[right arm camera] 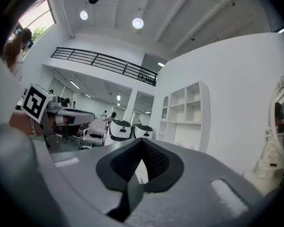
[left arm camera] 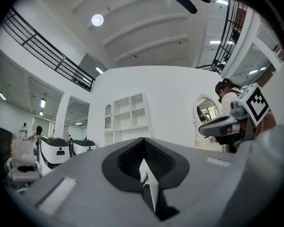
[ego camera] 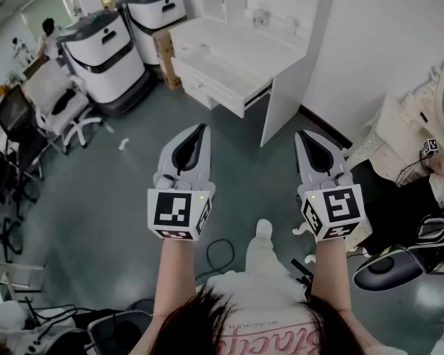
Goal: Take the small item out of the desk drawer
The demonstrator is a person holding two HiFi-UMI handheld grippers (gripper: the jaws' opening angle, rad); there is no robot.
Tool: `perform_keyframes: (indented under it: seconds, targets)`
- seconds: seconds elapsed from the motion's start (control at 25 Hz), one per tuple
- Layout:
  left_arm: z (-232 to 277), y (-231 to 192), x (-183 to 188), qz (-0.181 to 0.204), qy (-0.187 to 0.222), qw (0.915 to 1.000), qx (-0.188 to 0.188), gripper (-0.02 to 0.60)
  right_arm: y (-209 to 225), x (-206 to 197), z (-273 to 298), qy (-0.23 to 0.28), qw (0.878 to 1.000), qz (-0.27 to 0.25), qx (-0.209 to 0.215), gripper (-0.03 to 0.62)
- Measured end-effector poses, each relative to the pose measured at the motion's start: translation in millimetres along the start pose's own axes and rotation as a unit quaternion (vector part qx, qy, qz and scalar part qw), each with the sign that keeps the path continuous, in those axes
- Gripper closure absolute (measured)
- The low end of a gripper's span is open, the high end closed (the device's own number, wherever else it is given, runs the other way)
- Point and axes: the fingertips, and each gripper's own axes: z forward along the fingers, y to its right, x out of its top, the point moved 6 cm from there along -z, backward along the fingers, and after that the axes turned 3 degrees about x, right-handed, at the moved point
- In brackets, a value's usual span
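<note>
A white desk (ego camera: 240, 46) with an upper shelf unit stands against the far wall. Its drawer (ego camera: 220, 83) is pulled out toward me; I cannot make out any item inside it. I hold both grippers side by side over the grey floor, well short of the desk. My left gripper (ego camera: 198, 130) is shut with nothing in it, and my right gripper (ego camera: 302, 136) is shut and empty too. In the left gripper view the left gripper (left arm camera: 143, 143) points at the white shelf unit (left arm camera: 125, 119). The right gripper (right arm camera: 142, 145) faces the same shelf unit (right arm camera: 187, 115) in its own view.
Two white and black machines (ego camera: 103, 50) stand left of the desk. A white office chair (ego camera: 59, 102) sits further left. A white ornate mirror stand (ego camera: 436, 109) is at the right, with a black base and cables (ego camera: 392, 265) on the floor beside it. A person (ego camera: 48, 35) stands at the far left.
</note>
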Motion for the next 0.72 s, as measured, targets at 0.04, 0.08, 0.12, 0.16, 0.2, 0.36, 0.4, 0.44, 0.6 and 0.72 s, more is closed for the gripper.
perform_keyframes:
  seconds: [0.04,0.08,0.12,0.16,0.2,0.36,0.4,0.44,0.6,0.72]
  targets:
    - [2,-1,0,-0.002,0.0,1.0,0.001,0.568,1,0,2,0.001,1.0,0.003,-0.001,0.594]
    - [4,-2,-1,-0.004,0.0,1.0,0.002,0.568,2,0,3,0.001,1.0,0.005,-0.001,0.594]
    - [6,-3,-2,-0.005,0.0,1.0,0.002,0.568,3,0,6,0.001,1.0,0.007,-0.001,0.594]
    - [9,-5,-2,-0.005,-0.001,1.0,0.003,0.568,4,-1,9,-0.001,1.0,0.008,0.0,0.594]
    - [13,-6,-3,-0.005,-0.001,1.0,0.003,0.568,6,-1,13,-0.003,1.0,0.008,0.001,0.594]
    - [37,-14,-5,-0.009,0.001,0.9999,0.01,0.568,20,-2,37,-0.004,1.0,0.004,0.009,0.594]
    - [45,-16,-6,-0.01,0.001,0.9999,0.012,0.568,26,-2,44,-0.002,1.0,0.005,0.012,0.593]
    - [55,-16,-8,-0.009,-0.001,0.9998,0.015,0.568,34,-4,52,-0.001,1.0,0.005,0.014,0.592]
    - [98,-22,-18,-0.007,-0.007,0.9996,0.026,0.568,66,-11,87,0.003,1.0,0.008,0.024,0.594]
    - [133,-27,-23,-0.009,-0.009,0.9991,0.041,0.568,92,-15,114,0.004,0.999,0.009,0.038,0.593]
